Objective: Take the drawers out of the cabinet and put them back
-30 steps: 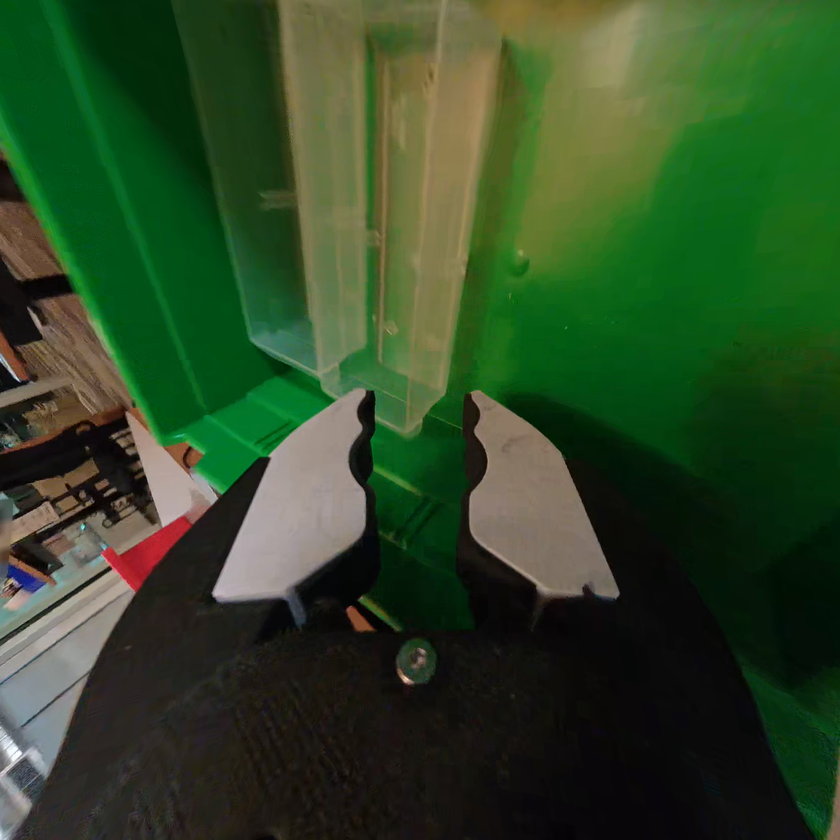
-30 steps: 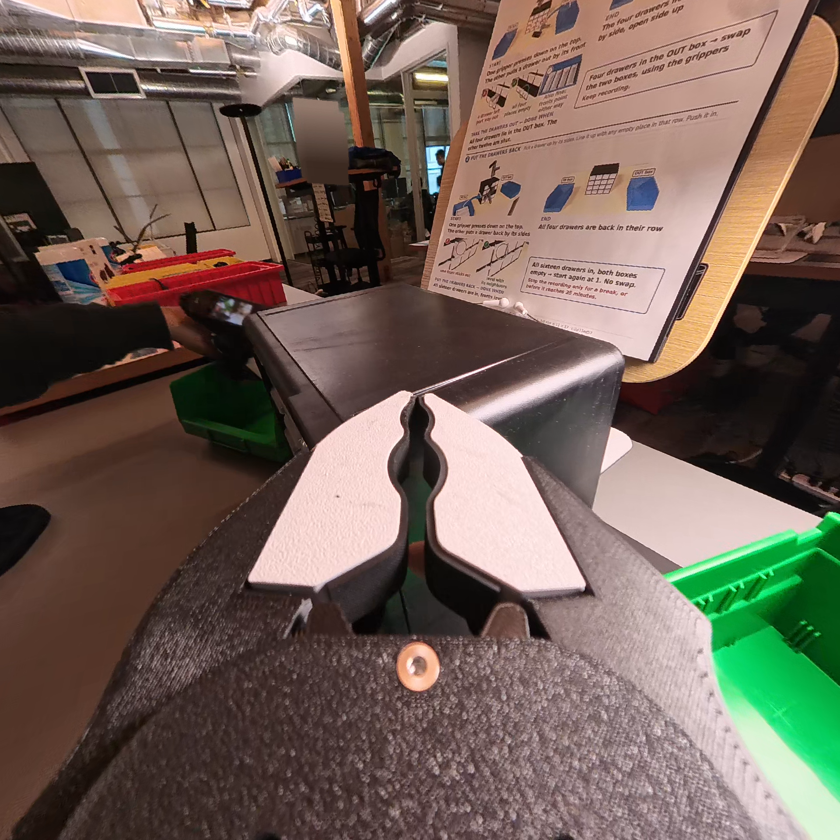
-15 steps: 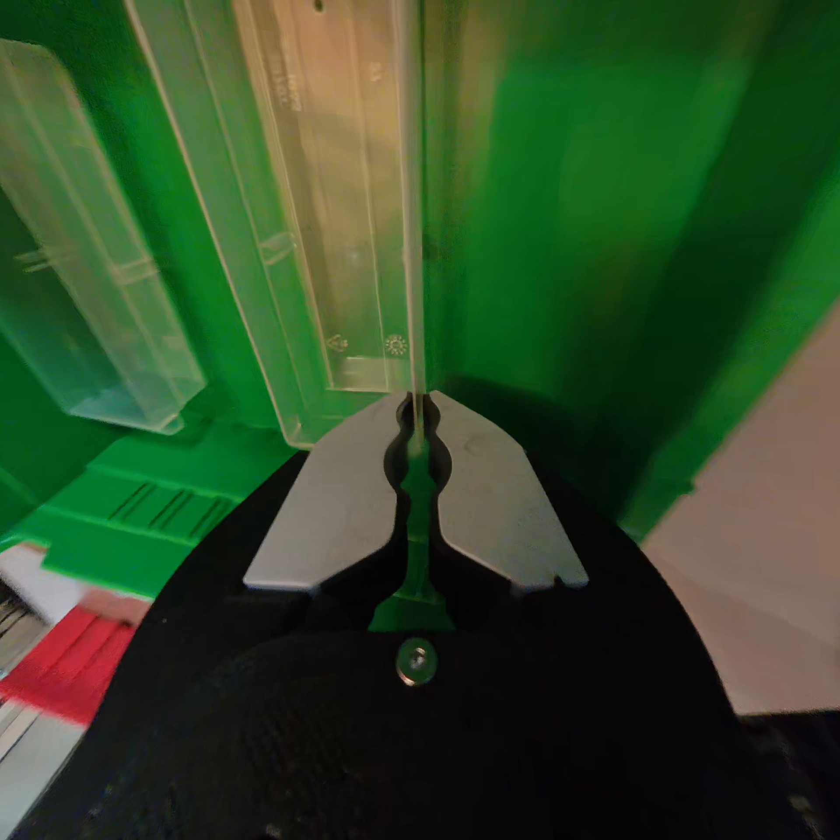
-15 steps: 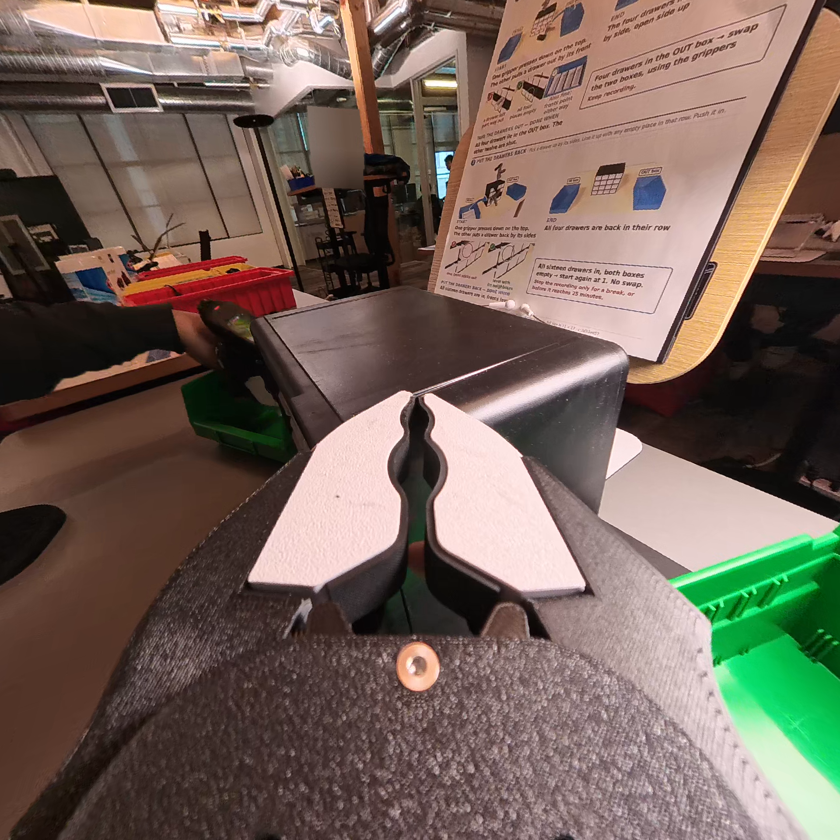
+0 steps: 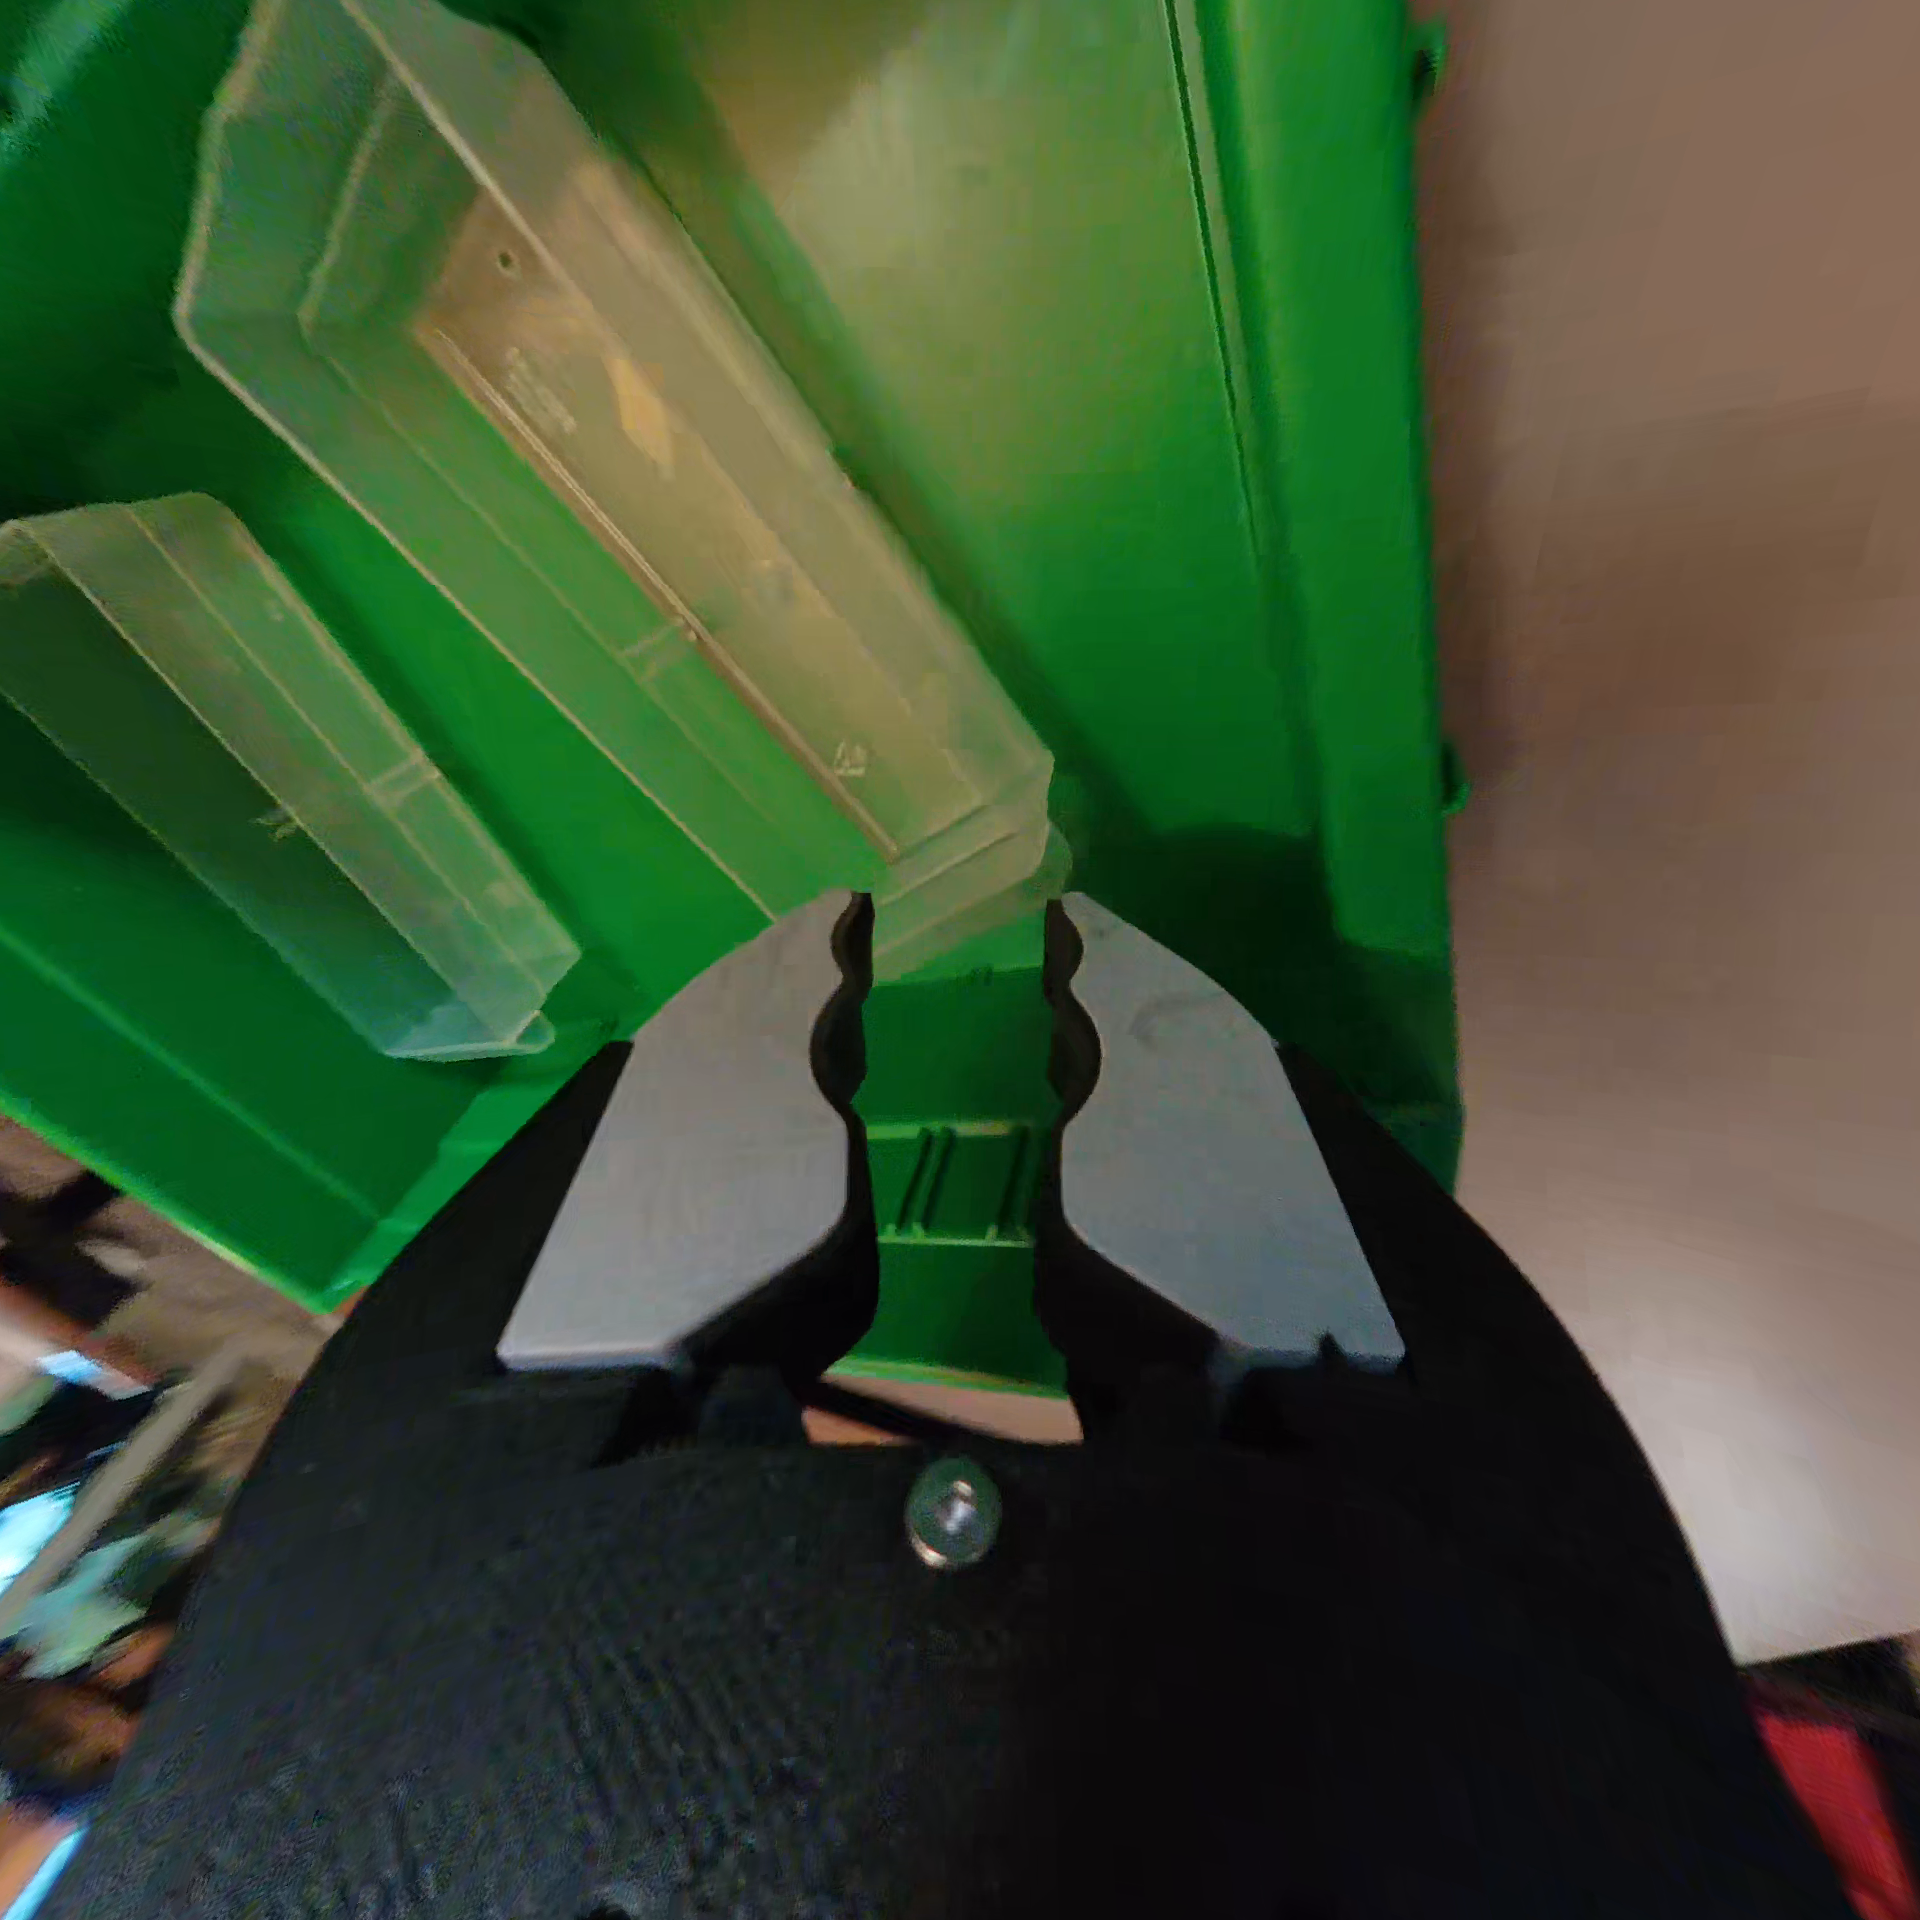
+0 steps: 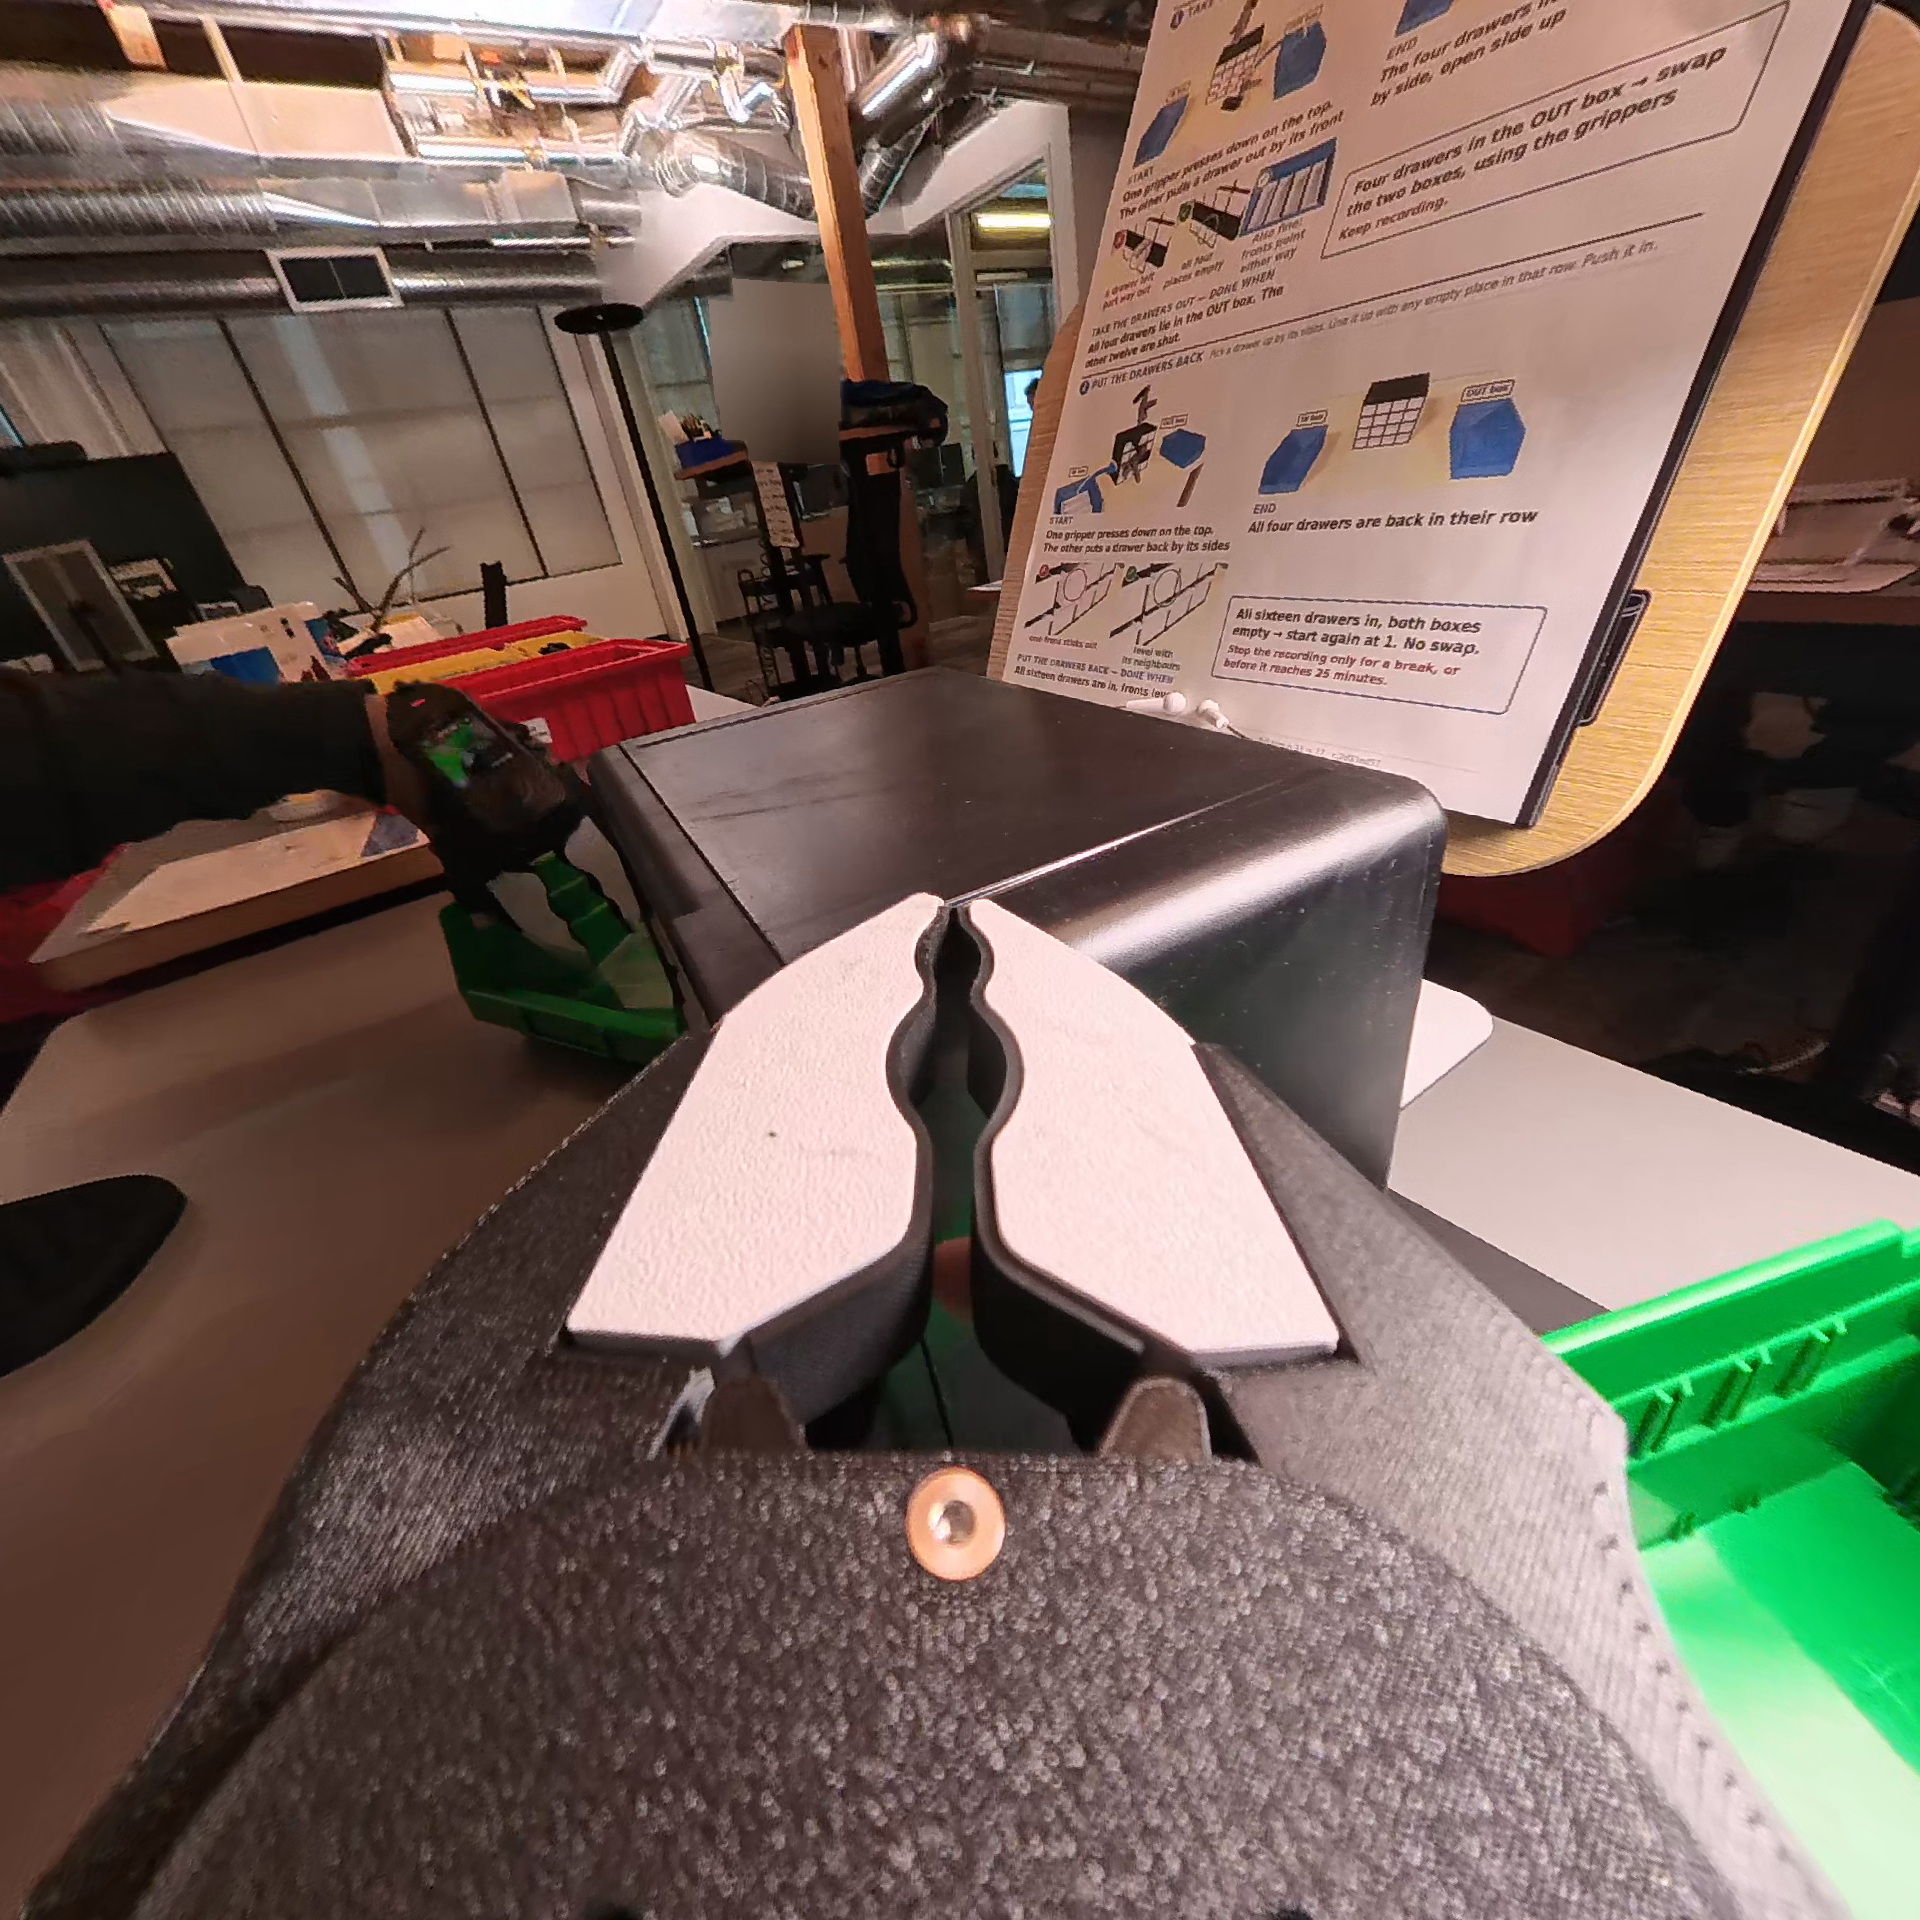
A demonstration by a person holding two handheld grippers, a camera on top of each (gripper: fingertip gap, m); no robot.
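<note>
Below the left gripper (image 5: 958, 904), whose jaws stand apart and hold nothing, 2 clear drawers (image 5: 634, 499) (image 5: 260, 769) lie inside a green bin (image 5: 1320, 520) on the tabletop (image 5: 1683, 727); the nearer drawer's end sits just beyond the fingertips. Meanwhile the right gripper (image 6: 956, 914) has its jaws pressed together, empty, resting at the black cabinet (image 6: 987, 790). A second green bin (image 6: 1766, 1455) sits at its right, and an instruction board (image 6: 1403, 364) stands behind.
</note>
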